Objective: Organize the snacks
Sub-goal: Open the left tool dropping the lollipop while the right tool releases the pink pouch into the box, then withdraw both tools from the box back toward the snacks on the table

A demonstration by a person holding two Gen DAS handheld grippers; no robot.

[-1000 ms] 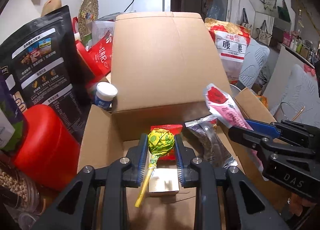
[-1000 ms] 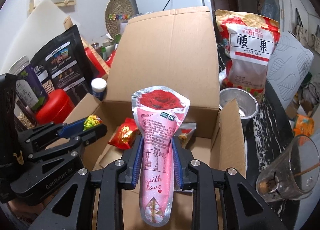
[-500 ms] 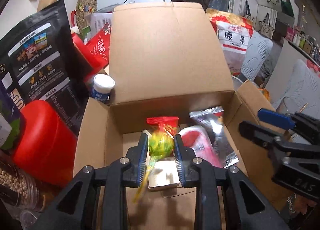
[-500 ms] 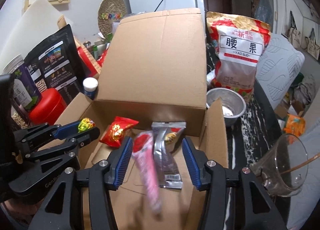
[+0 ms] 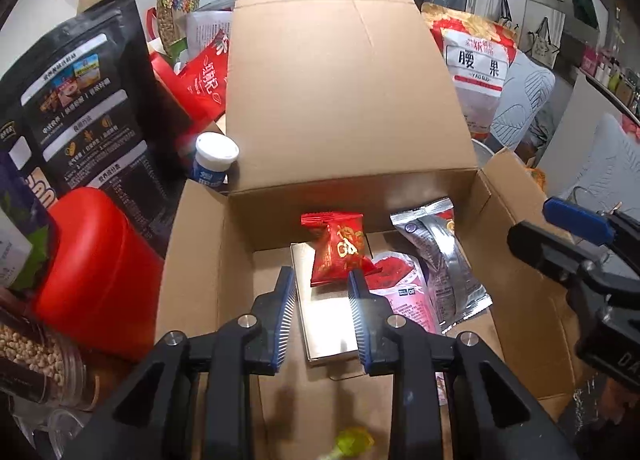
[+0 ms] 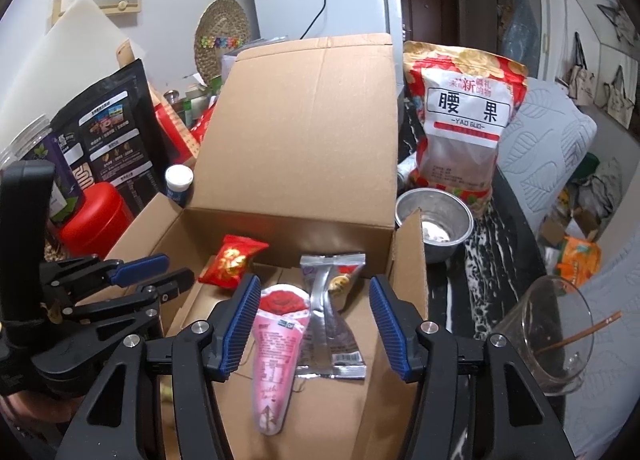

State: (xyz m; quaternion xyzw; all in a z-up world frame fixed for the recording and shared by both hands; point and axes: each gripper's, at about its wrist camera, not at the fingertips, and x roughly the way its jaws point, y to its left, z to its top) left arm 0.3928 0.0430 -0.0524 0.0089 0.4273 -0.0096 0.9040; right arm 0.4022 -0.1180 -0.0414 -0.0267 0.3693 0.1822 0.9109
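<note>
Right wrist view: pink pack (image 6: 276, 344) lies in the box (image 6: 304, 132) between my right tool's (image 6: 314, 324) jaws, which have just been opening and stand spread, clear of it. Silver pack (image 6: 332, 324) lies beside it, red pack (image 6: 232, 260) further back. My left tool (image 5: 322, 316) is narrowly parted with nothing pinched; the lollipop (image 5: 352, 442) sits blurred below it, apparently dropped into the box. Judged: release step done. Next, lift both tools out and fetch another snack from the counter.
</note>
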